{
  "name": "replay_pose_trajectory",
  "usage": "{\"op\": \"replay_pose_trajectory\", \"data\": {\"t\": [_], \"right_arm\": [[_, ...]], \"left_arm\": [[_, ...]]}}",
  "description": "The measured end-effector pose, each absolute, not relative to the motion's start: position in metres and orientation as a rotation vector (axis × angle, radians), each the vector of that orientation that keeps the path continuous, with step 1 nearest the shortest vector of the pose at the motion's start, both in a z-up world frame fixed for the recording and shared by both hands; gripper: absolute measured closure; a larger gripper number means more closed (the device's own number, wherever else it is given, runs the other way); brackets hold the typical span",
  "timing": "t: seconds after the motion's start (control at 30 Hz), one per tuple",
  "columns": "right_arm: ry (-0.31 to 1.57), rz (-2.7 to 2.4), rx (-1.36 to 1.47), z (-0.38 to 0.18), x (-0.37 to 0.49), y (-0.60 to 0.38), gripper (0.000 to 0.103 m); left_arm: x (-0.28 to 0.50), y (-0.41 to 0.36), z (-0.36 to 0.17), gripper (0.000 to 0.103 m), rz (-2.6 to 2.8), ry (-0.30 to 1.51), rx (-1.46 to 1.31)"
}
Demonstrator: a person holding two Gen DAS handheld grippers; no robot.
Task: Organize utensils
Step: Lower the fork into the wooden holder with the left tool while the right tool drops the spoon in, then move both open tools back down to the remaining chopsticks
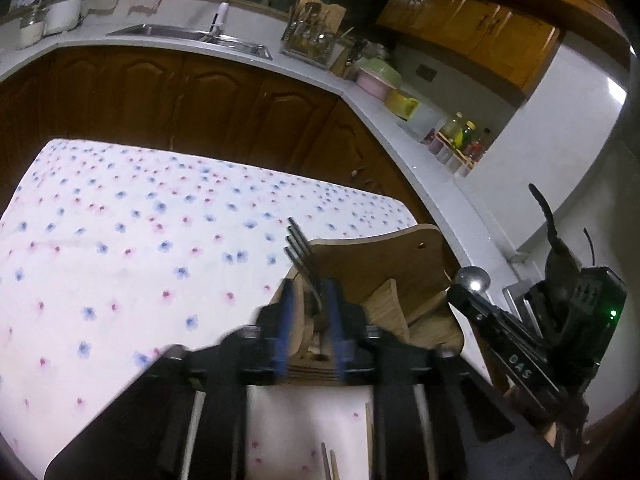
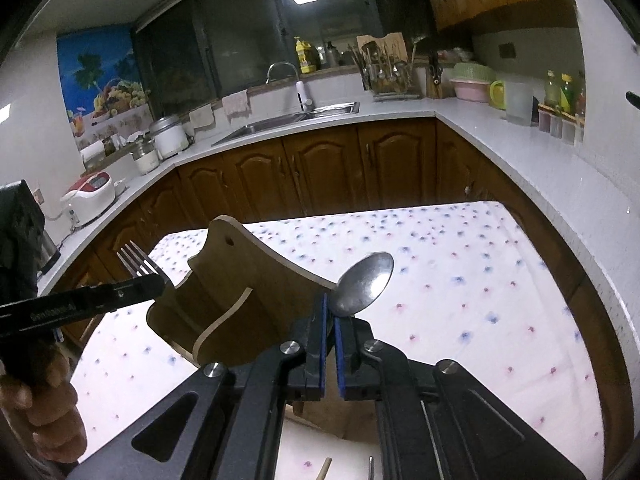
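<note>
Gripping a fork [image 1: 306,268], the left gripper [image 1: 312,300] has its blue-padded fingers [image 1: 286,312] closed on the handle, tines pointing up and away. Fork sits directly over the wooden utensil holder [image 1: 400,280], which stands on the bench [image 1: 120,240] with its floral cloth. Right gripper [image 2: 331,320] is clamped on a spoon [image 2: 364,284] just below the bowl; bowl points up and to the right, level with the holder's right edge. Spoon handle is hidden between the fingers [image 2: 316,332]. In the right wrist view the holder [image 2: 248,292] sits between the 2 grippers, with the fork [image 2: 140,264] at its left. 2 thin stick ends [image 1: 330,462] lie on the cloth at the near edge; cannot tell what they are.
</note>
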State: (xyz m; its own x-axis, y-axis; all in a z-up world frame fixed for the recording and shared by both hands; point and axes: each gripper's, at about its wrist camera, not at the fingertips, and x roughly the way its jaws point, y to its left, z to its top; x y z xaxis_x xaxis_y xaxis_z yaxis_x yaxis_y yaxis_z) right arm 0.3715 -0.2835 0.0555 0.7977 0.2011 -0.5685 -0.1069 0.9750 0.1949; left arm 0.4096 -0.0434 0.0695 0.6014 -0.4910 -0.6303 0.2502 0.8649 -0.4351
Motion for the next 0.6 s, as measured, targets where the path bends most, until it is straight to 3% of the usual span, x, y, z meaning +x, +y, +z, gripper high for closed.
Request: {"op": "replay_pose_trajectory", "data": {"t": [0.07, 0.23, 0.27, 0.3, 0.37, 0.43, 0.6], "right_arm": [[0.613, 0.169, 0.175, 0.06, 0.368, -0.289, 0.07], [0.579, 0.158, 0.224, 0.068, 0.351, -0.302, 0.055], [0.575, 0.155, 0.238, 0.068, 0.346, -0.305, 0.05], [0.572, 0.152, 0.248, 0.068, 0.344, -0.307, 0.047], [0.558, 0.155, 0.279, 0.068, 0.331, -0.313, 0.025], [0.537, 0.155, 0.305, 0.066, 0.318, -0.317, 0.009], [0.516, 0.142, 0.327, 0.059, 0.281, -0.322, 0.007]], "left_arm": [[0.405, -0.038, 0.072, 0.069, -0.429, 0.812, -0.33], [0.385, -0.022, 0.076, 0.051, -0.405, 0.796, -0.363], [0.378, -0.017, 0.076, 0.043, -0.395, 0.787, -0.369], [0.371, -0.012, 0.076, 0.027, -0.379, 0.78, -0.374], [0.355, -0.002, 0.075, 0.015, -0.348, 0.756, -0.399], [0.336, 0.007, 0.074, 0.015, -0.328, 0.734, -0.414], [0.296, 0.021, 0.069, 0.015, -0.278, 0.714, -0.411]]}}
